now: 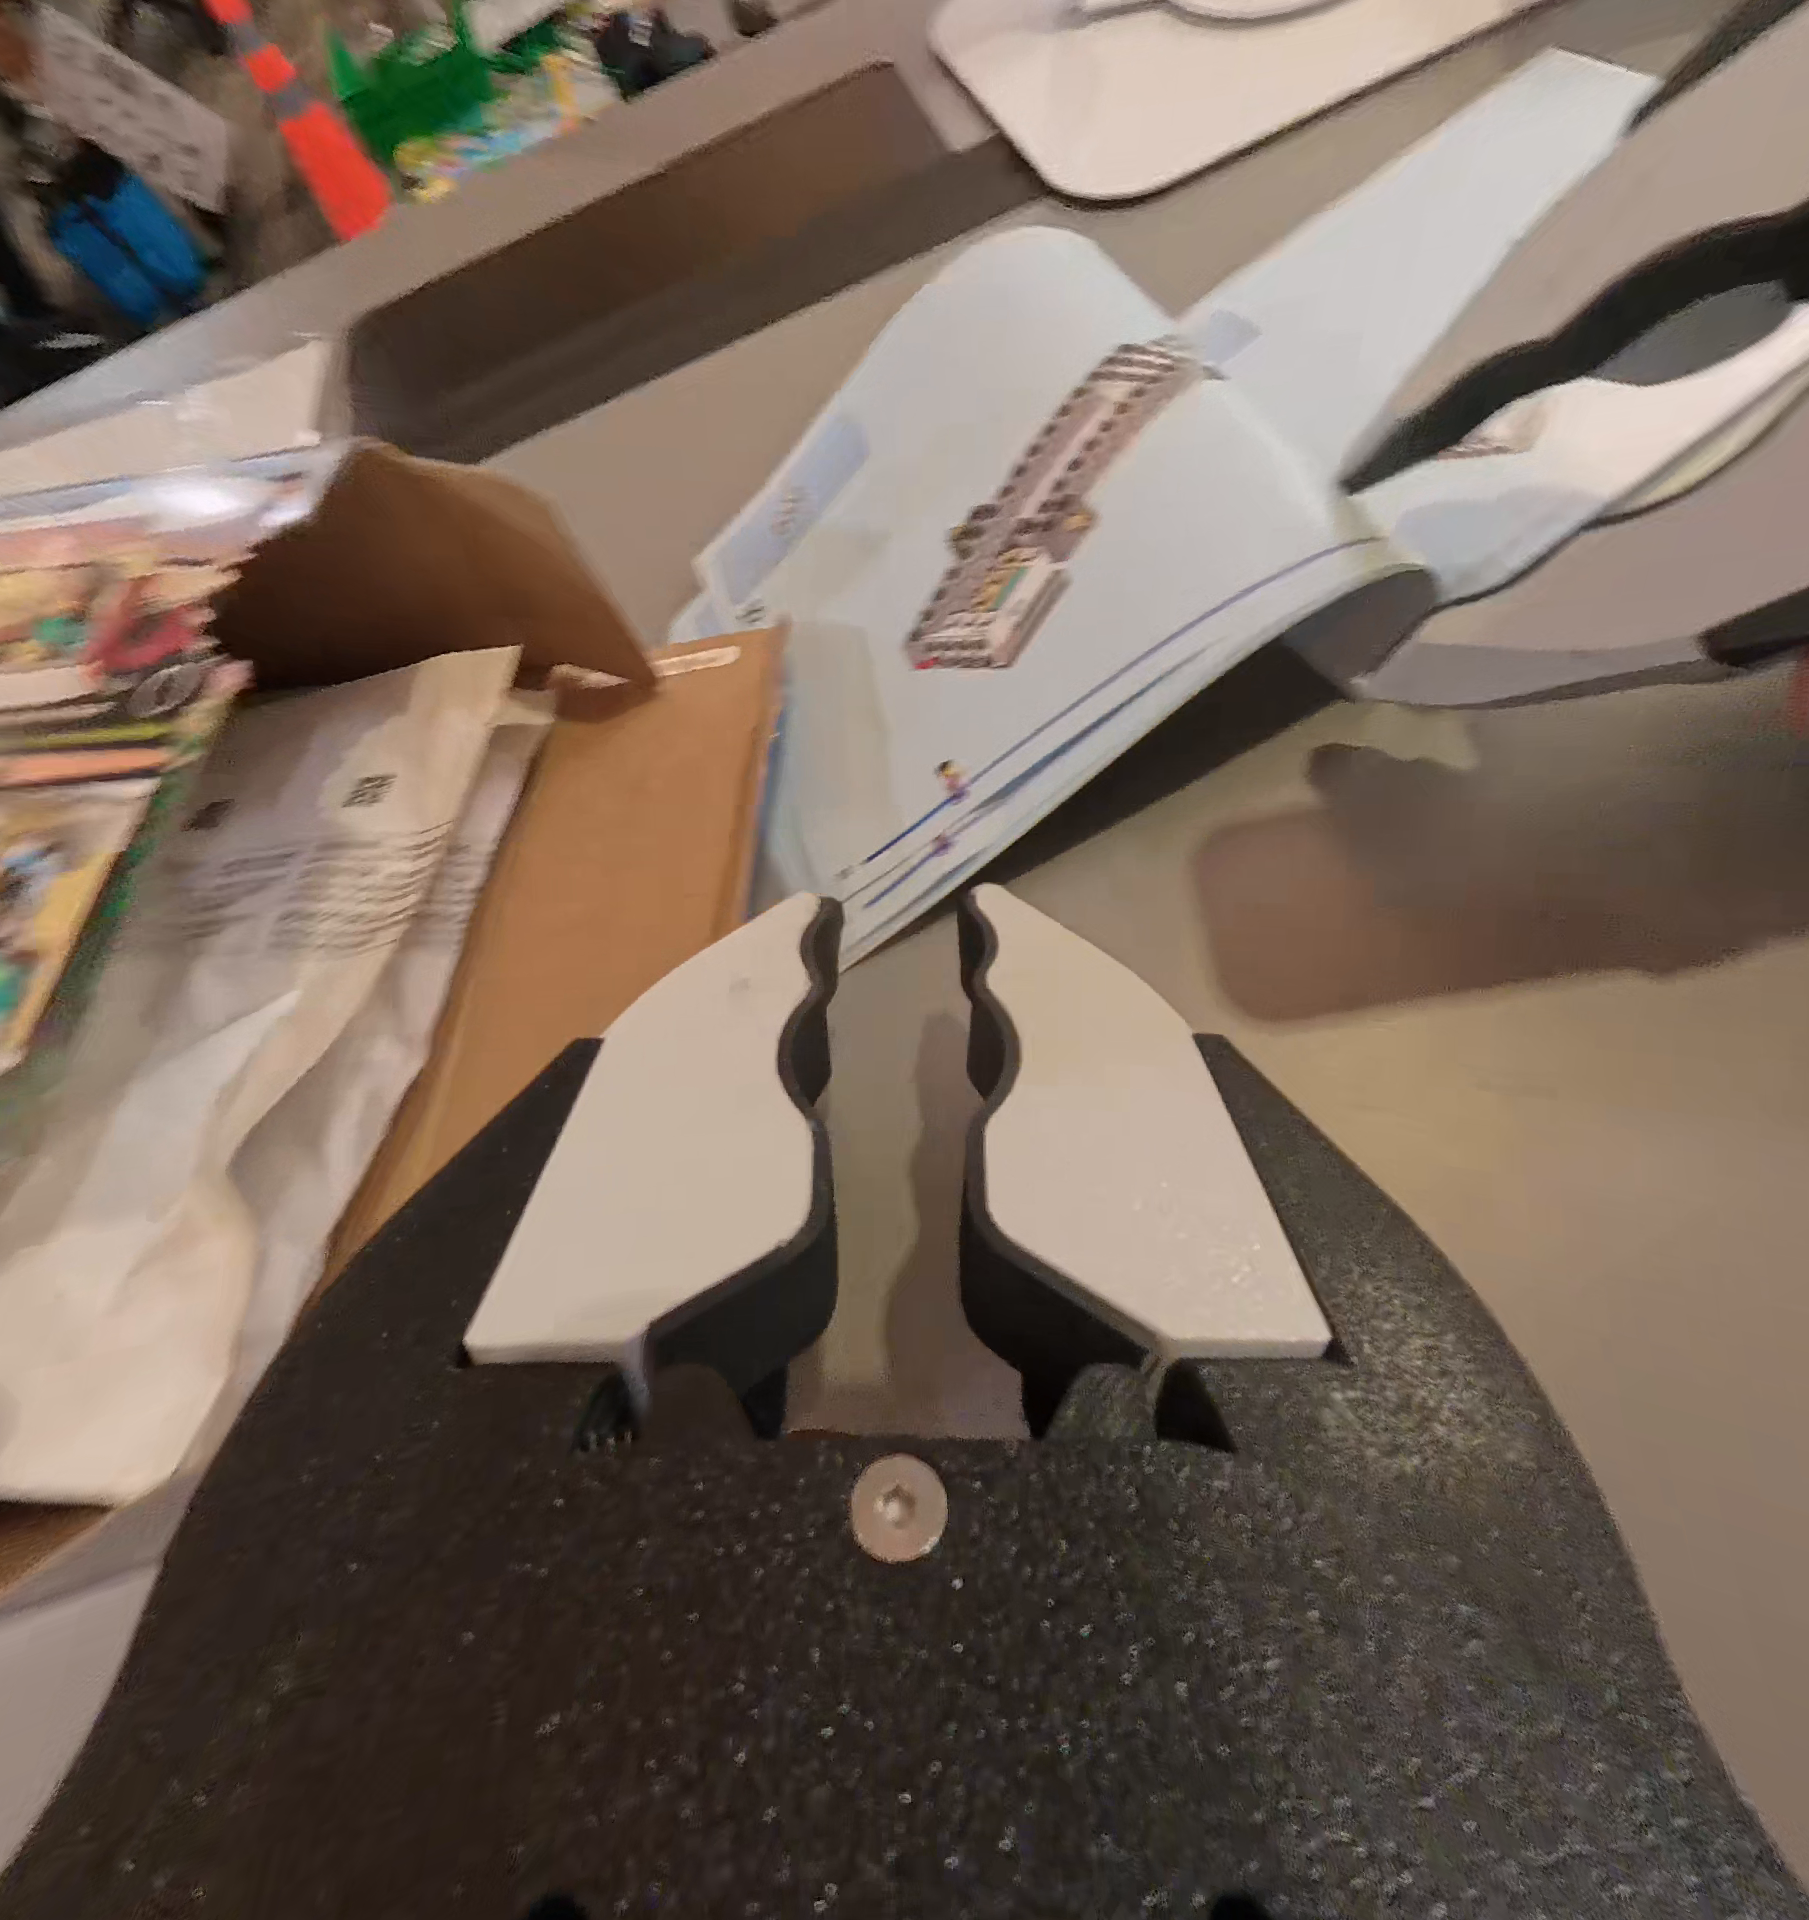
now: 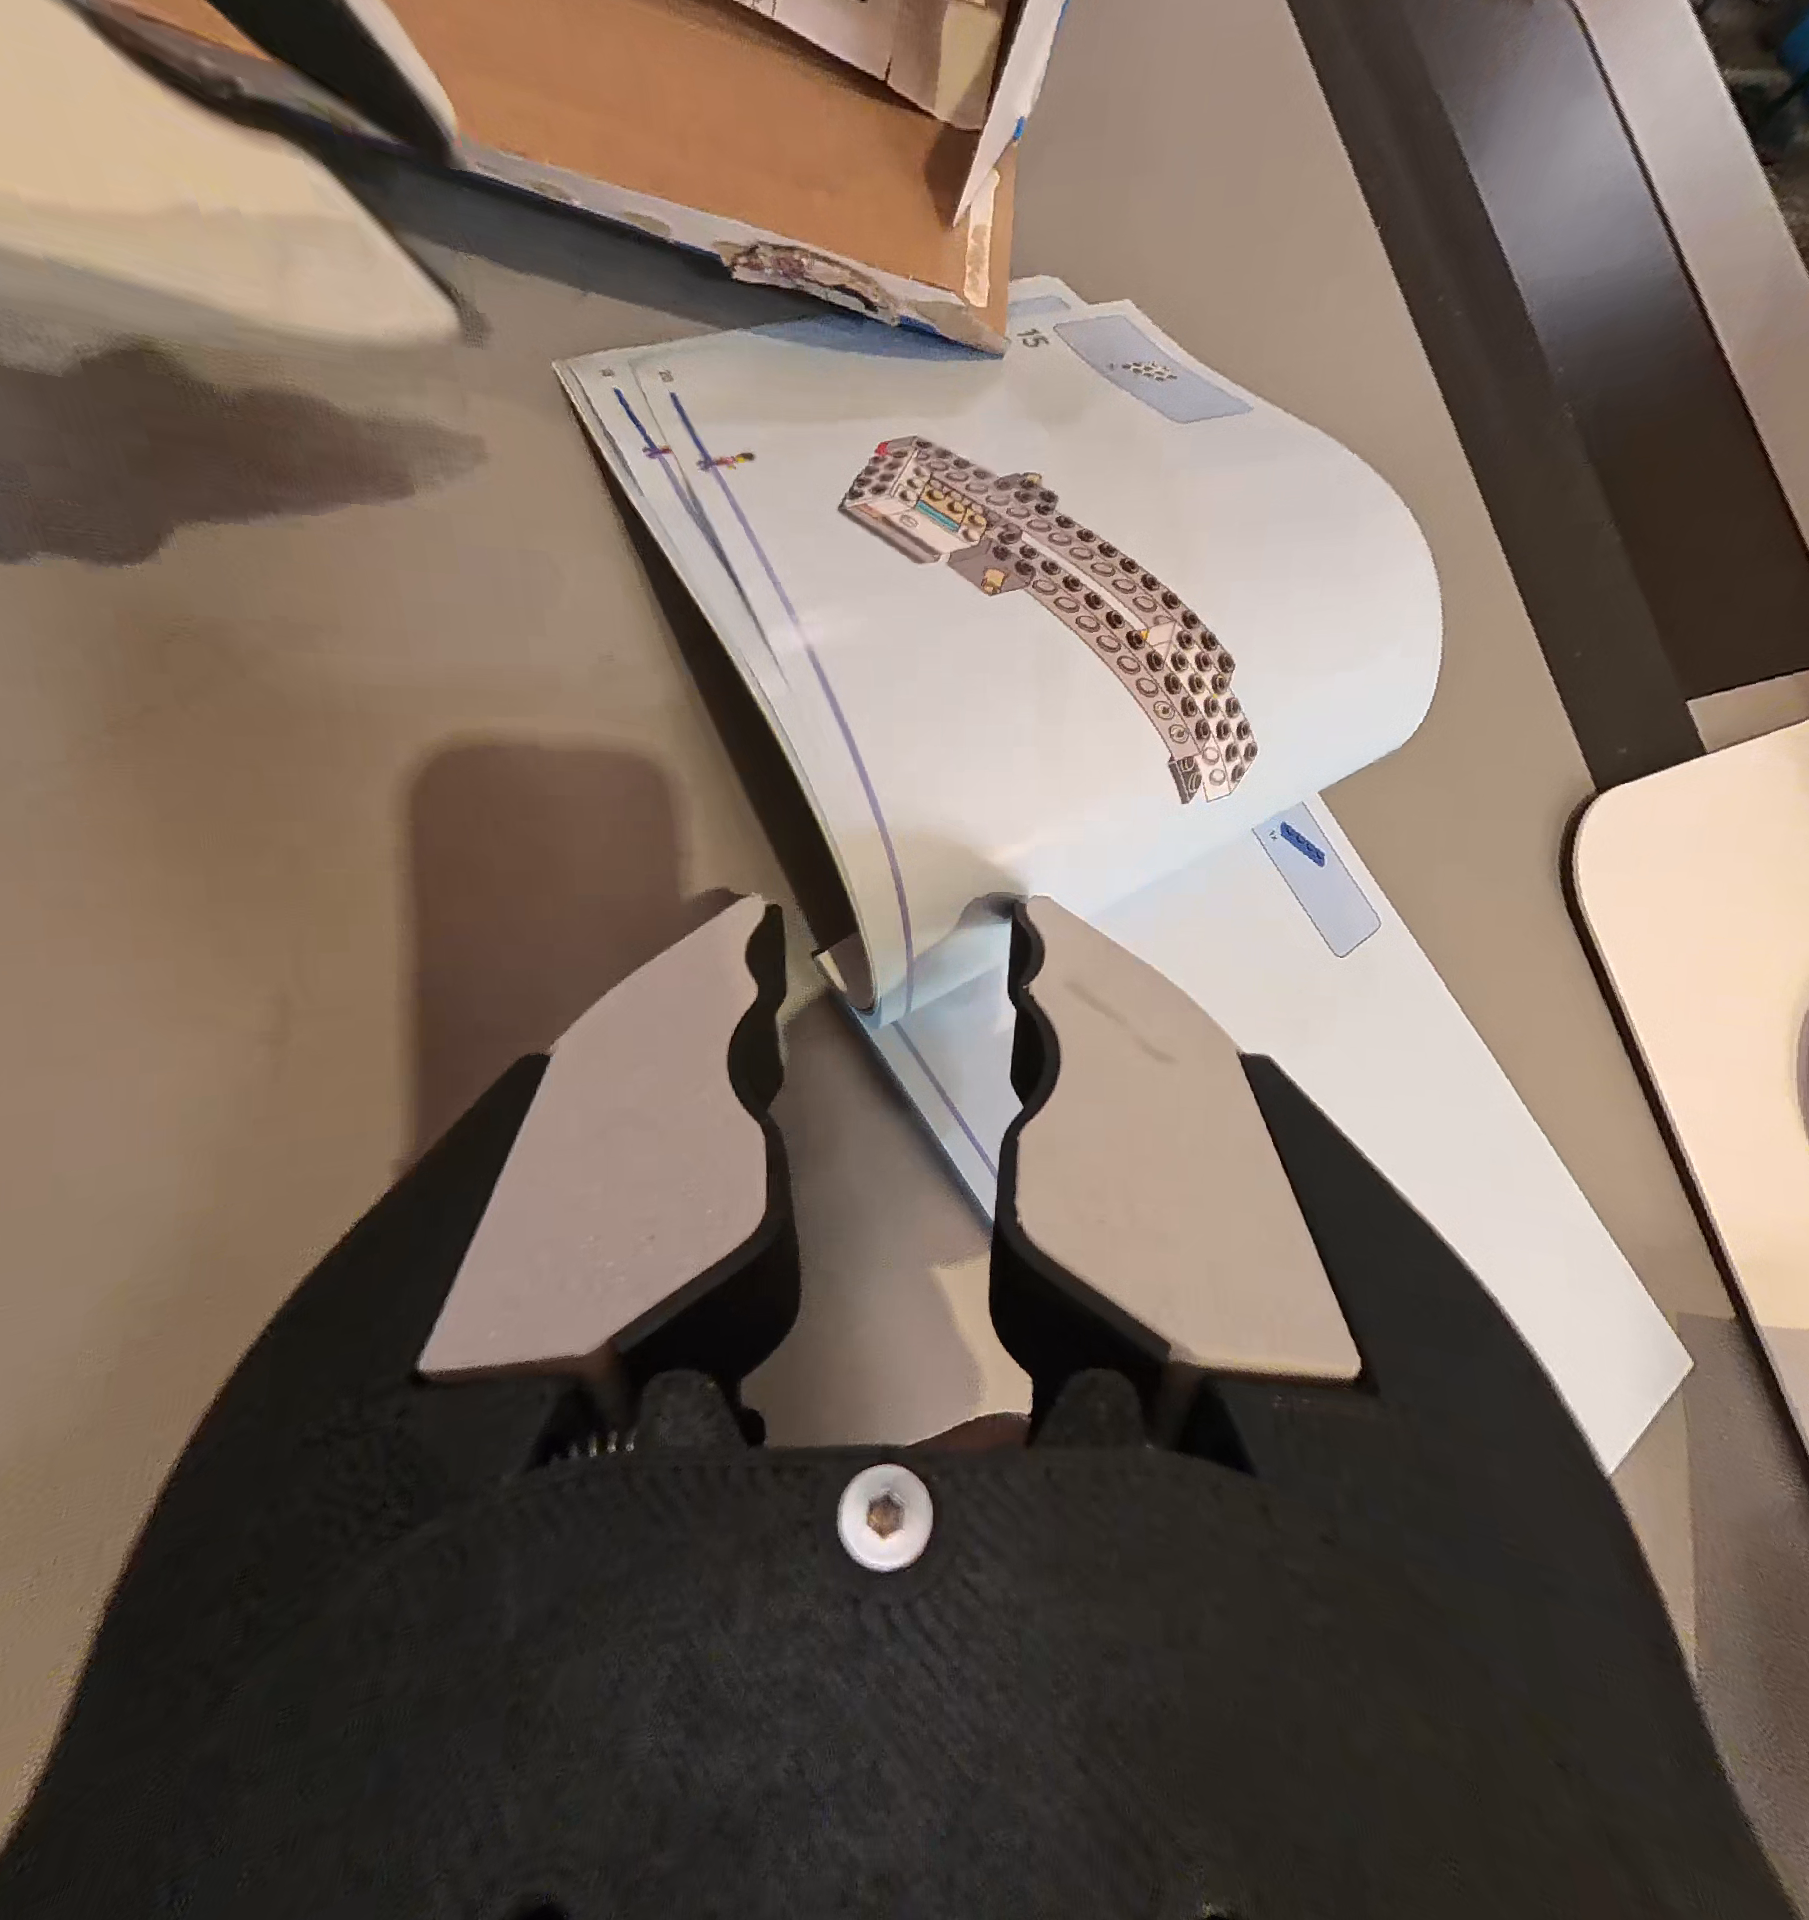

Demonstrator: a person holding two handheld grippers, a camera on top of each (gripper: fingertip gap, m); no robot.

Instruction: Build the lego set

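Brown cardboard box (image 2: 754,135) upper centre overlaps booklet (image 2: 1087,644). Right gripper (image 2: 895,925) fingers apart around its curled pages; left gripper (image 1: 898,914) low, fingers apart, bare.

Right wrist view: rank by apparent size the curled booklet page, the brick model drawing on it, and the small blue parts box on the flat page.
1. Curled page
2. Model drawing
3. Parts box, clearly smallest

The page's lower corner sits nearer the camera, but the order holds.
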